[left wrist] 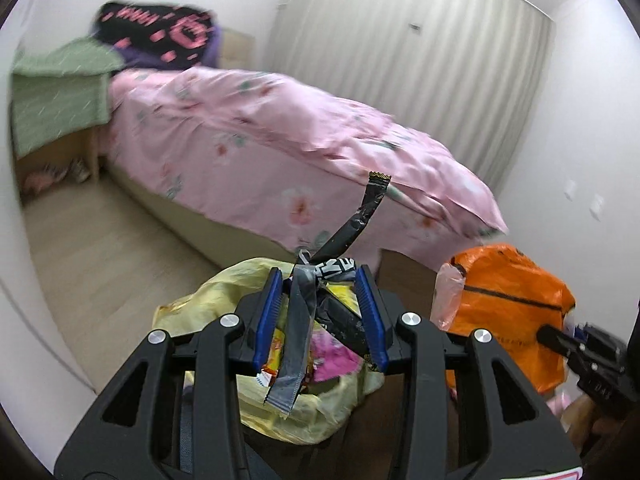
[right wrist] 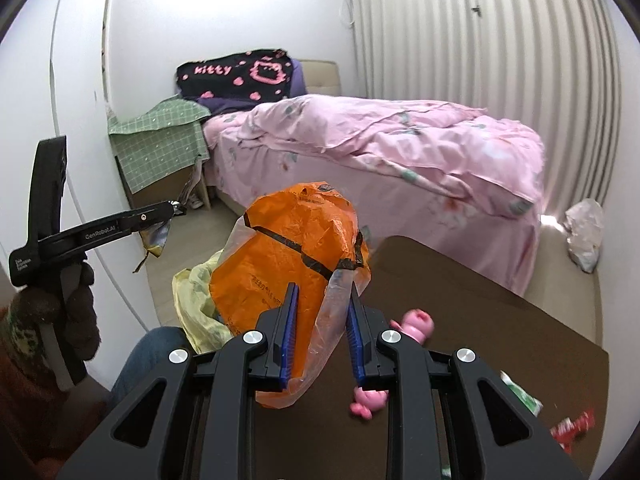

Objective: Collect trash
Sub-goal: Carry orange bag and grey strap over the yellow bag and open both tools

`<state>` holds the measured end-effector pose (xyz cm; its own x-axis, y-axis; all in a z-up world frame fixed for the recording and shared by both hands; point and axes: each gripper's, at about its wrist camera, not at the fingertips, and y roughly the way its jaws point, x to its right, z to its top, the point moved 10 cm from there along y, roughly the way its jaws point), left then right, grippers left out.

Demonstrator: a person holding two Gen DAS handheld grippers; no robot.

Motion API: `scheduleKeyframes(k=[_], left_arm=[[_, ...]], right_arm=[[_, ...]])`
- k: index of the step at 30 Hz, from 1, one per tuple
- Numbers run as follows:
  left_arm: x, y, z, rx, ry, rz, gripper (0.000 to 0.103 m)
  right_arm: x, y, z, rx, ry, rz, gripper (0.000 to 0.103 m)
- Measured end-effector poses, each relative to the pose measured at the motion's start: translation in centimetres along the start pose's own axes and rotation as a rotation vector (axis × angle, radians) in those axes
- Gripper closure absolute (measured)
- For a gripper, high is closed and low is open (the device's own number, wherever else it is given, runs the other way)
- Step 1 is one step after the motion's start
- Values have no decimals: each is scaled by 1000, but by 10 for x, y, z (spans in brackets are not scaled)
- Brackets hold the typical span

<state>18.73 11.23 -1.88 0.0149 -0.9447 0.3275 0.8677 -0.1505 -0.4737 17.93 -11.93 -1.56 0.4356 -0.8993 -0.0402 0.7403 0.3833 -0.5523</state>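
Observation:
My left gripper (left wrist: 320, 276) is shut on a bunch of wrappers (left wrist: 320, 300), black, grey and silver, with one black strip sticking up. It holds them above a yellow plastic bag (left wrist: 200, 304) that has colourful trash inside. My right gripper (right wrist: 322, 292) is shut on an orange plastic bag (right wrist: 280, 256) with a clear pinkish edge, held upright above the dark brown table (right wrist: 460, 300). The orange bag also shows in the left wrist view (left wrist: 508, 300), at the right. The left gripper shows in the right wrist view (right wrist: 168, 210), at the left, with wrappers hanging from it.
A bed with a pink floral cover (right wrist: 380, 140) fills the middle. A green-clothed side table (right wrist: 160, 148) stands by its head. Pink toy figures (right wrist: 416, 324), a green wrapper (right wrist: 520, 396) and a red wrapper (right wrist: 572, 428) lie on the table. A crumpled white bag (right wrist: 584, 232) lies on the floor by the curtain.

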Motion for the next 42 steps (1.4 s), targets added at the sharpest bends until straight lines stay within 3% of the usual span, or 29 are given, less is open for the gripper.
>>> scheduleKeyframes(k=[8,14,19,27,29,31,34,42], left_arm=[[-34,32,-14,-6,-116,79,67],[-51,64,-23,-29,-107,158,67],[-66,96,-43,-94,-137,166,67],[-70,133,-71,-214,-128,142,66],[-69,133,-71,-209,-146,120,63],[-70,127,-65,-183,-178,104,53],[-71,117,-54,-144,-188,114,42],[-37,88,-43,-107,-120,85,40]], right_arm=[[-12,118,-6,-192,-32,28,81],[-35,218,-40,-419,-31,127,81],[-61,255,-44,-487,-26,231,81],[-58,251,-39,-464,-55,264,78],[-52,241,-40,-445,-37,268,63],[-46,231,-38,-418,-18,263,60],[-38,214,-35,-388,-11,230,59],[-4,133,-27,-233,34,125,60]])
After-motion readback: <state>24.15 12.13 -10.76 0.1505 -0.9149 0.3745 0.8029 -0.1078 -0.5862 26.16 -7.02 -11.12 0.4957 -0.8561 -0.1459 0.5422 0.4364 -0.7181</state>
